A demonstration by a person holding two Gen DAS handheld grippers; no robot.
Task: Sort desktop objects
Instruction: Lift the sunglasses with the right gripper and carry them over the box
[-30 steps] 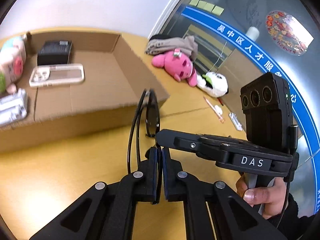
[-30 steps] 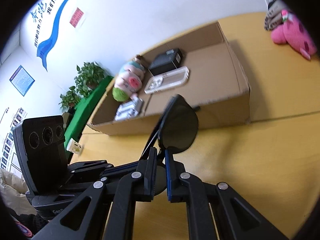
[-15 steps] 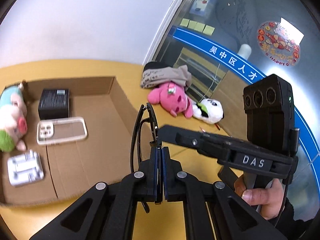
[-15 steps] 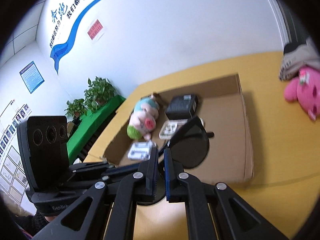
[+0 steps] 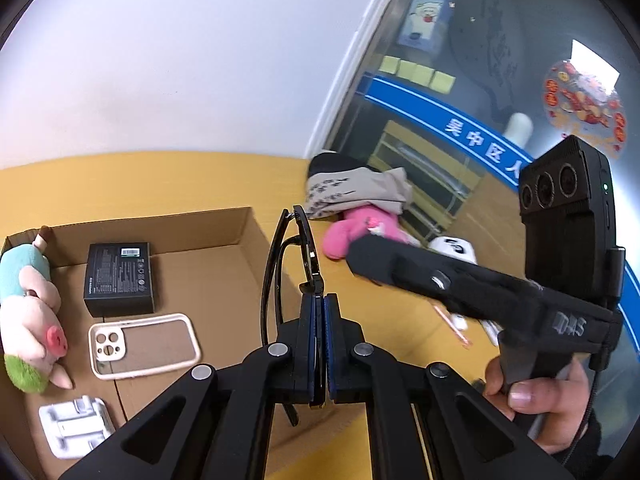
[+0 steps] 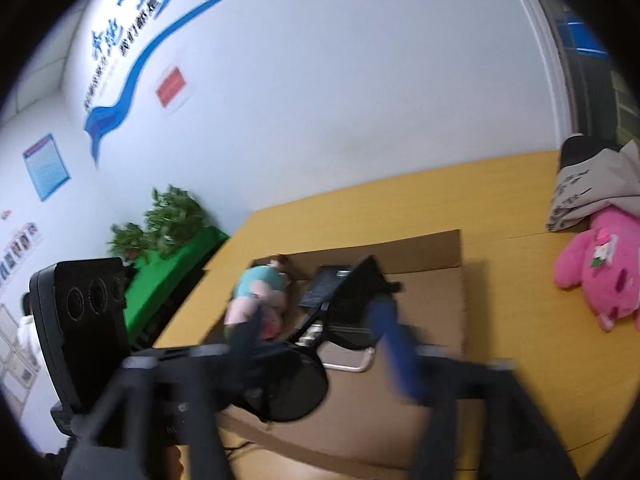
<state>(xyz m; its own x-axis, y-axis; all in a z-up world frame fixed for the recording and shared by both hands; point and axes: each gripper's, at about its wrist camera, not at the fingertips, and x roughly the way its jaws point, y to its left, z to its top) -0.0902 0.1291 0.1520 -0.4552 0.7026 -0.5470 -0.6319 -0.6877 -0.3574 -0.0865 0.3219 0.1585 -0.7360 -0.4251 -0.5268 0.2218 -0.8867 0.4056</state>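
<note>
Gripping the black dark-lensed sunglasses point(image 5: 298, 256) edge-on above the shallow brown cardboard box point(image 5: 224, 280), the left gripper point(image 5: 320, 312) is clamped while the right gripper point(image 6: 320, 332) gapes, released.

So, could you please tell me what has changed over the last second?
The right tongs have opened and let go of the sunglasses; the left tongs stay shut on them and have carried them from the table over the cardboard box. The phone case, black box and plush pig lie unchanged.
</note>
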